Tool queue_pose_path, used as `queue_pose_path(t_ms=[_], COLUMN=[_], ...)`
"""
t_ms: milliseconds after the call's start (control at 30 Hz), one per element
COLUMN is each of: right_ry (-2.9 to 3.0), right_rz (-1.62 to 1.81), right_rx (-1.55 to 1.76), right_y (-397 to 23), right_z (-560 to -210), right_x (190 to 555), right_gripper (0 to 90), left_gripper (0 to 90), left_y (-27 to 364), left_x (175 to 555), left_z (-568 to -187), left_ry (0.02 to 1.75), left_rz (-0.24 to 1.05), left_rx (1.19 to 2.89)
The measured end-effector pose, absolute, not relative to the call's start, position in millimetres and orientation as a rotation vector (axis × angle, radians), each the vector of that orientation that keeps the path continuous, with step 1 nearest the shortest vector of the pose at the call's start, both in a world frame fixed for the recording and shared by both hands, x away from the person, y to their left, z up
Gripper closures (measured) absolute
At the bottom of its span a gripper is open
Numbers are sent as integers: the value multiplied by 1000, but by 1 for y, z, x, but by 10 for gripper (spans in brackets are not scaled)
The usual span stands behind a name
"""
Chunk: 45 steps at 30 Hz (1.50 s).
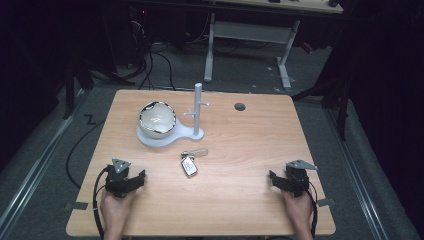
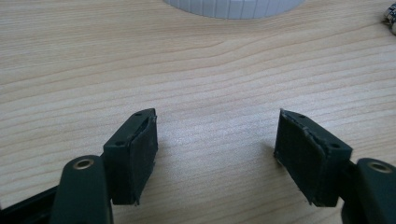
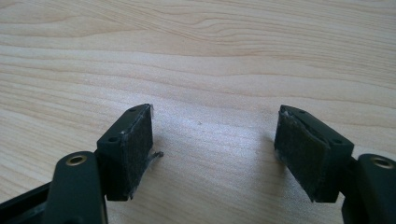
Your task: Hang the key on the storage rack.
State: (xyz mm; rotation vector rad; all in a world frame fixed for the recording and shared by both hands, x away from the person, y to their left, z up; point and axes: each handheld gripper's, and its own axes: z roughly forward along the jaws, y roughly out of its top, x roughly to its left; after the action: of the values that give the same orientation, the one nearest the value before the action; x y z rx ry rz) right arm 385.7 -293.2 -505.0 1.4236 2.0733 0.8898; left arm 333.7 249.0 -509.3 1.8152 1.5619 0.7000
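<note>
A set of keys with a silver fob (image 1: pixel 189 164) lies at the middle of the wooden table (image 1: pixel 240 150). Behind it stands a white stand: a flat base (image 1: pixel 172 137), an upright post with pegs (image 1: pixel 198 110), and a round bowl with a shiny rim (image 1: pixel 157 119) on the base. My left gripper (image 1: pixel 131 181) rests near the front left, open, nothing between its pads (image 2: pixel 140 154). My right gripper (image 1: pixel 282 181) rests at the front right, open as well, pads (image 3: pixel 135 149) apart over bare wood. In the left gripper view the base's edge (image 2: pixel 233 7) shows at the top.
A round cable hole (image 1: pixel 240 106) sits at the back right of the table. Beyond the table are a white desk frame (image 1: pixel 250 35) and cables on a dark floor (image 1: pixel 155 65). Wood between the grippers is bare.
</note>
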Motion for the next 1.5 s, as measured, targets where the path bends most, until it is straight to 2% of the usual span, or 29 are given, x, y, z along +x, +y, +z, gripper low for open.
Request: queue_pose_path(t_ms=[467,700,1167,1500], right_ry=[2078,2078,2077,2078], right_rz=[891,891,892,894], right_rx=[1420,1419,1420,1421], right_y=[-293,-293,-293,-293], right_z=[-505,-505,-505,-505], right_x=[386,386,386,386], right_gripper=[280,280,280,280], left_gripper=[274,210,155,150], left_y=[245,235,195,147], left_x=[337,340,352,369], left_z=[-508,-505,-491,-483], left_ry=[1592,1567,1454,1384], left_rz=[696,659,564,501], left_rx=[1821,1833,1865,1919])
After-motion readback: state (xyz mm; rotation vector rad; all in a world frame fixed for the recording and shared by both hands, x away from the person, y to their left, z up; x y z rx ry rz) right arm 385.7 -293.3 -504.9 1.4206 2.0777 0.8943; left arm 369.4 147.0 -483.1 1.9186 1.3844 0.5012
